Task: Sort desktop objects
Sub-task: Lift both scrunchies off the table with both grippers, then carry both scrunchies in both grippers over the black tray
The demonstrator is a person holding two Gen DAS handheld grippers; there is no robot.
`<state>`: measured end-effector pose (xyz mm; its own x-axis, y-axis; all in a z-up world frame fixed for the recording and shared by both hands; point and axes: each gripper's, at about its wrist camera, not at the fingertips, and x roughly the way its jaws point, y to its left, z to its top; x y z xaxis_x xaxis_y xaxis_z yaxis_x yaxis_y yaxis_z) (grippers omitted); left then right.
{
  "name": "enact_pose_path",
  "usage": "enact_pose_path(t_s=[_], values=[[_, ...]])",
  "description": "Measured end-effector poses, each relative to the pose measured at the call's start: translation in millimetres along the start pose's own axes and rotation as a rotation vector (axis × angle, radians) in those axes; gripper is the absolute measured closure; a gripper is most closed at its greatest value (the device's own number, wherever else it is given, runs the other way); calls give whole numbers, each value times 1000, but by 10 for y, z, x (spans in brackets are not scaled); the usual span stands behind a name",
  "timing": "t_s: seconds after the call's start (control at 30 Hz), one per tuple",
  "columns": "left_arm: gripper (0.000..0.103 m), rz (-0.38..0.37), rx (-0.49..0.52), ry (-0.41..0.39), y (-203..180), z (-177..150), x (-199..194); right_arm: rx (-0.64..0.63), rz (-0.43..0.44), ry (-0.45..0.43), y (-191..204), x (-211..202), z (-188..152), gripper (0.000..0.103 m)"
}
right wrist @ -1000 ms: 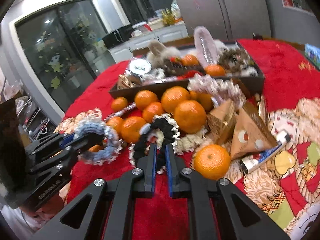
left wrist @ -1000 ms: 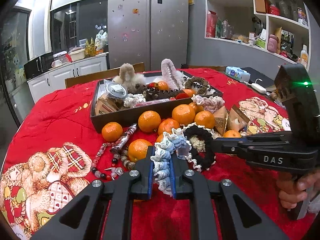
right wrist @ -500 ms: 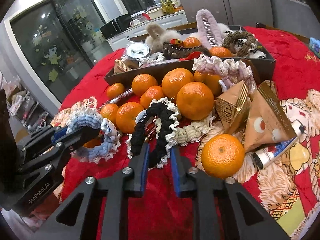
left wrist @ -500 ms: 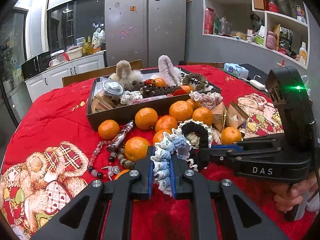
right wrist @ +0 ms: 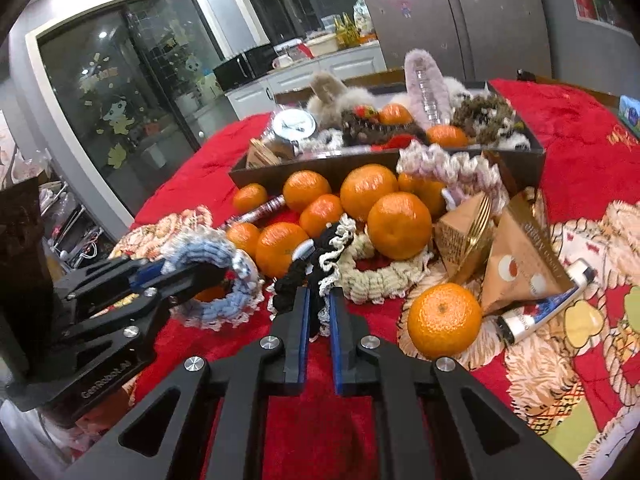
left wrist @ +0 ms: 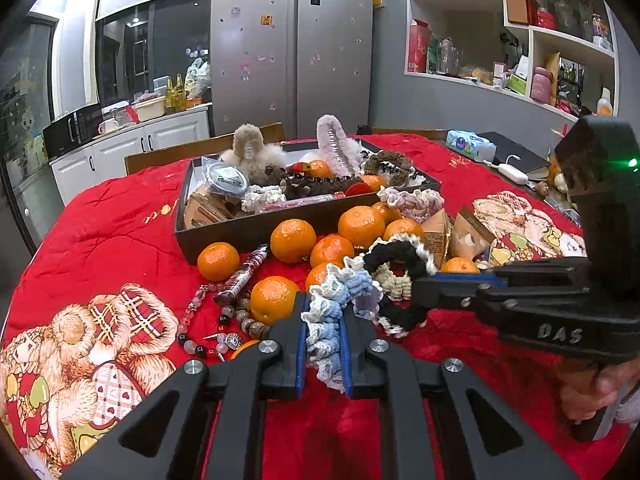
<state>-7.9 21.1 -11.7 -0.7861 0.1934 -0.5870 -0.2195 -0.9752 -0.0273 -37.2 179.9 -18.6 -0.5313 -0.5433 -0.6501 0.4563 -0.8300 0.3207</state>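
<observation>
A blue-and-white crocheted scrunchie [left wrist: 340,286] is pinched between the pads of my left gripper [left wrist: 324,308], which is shut on it just above the red cloth. In the right wrist view the same scrunchie [right wrist: 208,250] hangs from the left gripper [right wrist: 216,272] at the left. My right gripper [right wrist: 319,300] has a black scrunchie with a white frill [right wrist: 320,256] between its pads, and its jaws are closing tight on it. From the left wrist view the right gripper [left wrist: 420,288] reaches in from the right, gripping that black scrunchie [left wrist: 400,256].
A dark open box [left wrist: 248,232] full of hair accessories and fruit stands behind. Several tangerines [left wrist: 293,240] crowd in front of it. A cream scrunchie [right wrist: 380,280], triangular packets [right wrist: 520,256], a tube [right wrist: 540,312], a bead bracelet [left wrist: 224,320] and a wrapped candy [left wrist: 242,276] lie around.
The right gripper's jaws have drawn in on the black scrunchie, which now stands more upright between them. The left gripper and its blue scrunchie have stayed put.
</observation>
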Motion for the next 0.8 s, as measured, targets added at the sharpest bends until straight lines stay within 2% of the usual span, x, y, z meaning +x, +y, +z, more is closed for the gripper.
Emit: enact_pose_path(t_s=[0.27, 0.6, 0.8], values=[[89, -13, -17, -4, 29, -4, -13, -15, 32, -85, 56, -241, 66, 94], [89, -16, -15, -3, 27, -4, -22, -30, 46, -77, 94, -237, 60, 94], [89, -24, -32, -3, 53, 21, -24, -12, 43, -120, 59, -344, 89, 94]])
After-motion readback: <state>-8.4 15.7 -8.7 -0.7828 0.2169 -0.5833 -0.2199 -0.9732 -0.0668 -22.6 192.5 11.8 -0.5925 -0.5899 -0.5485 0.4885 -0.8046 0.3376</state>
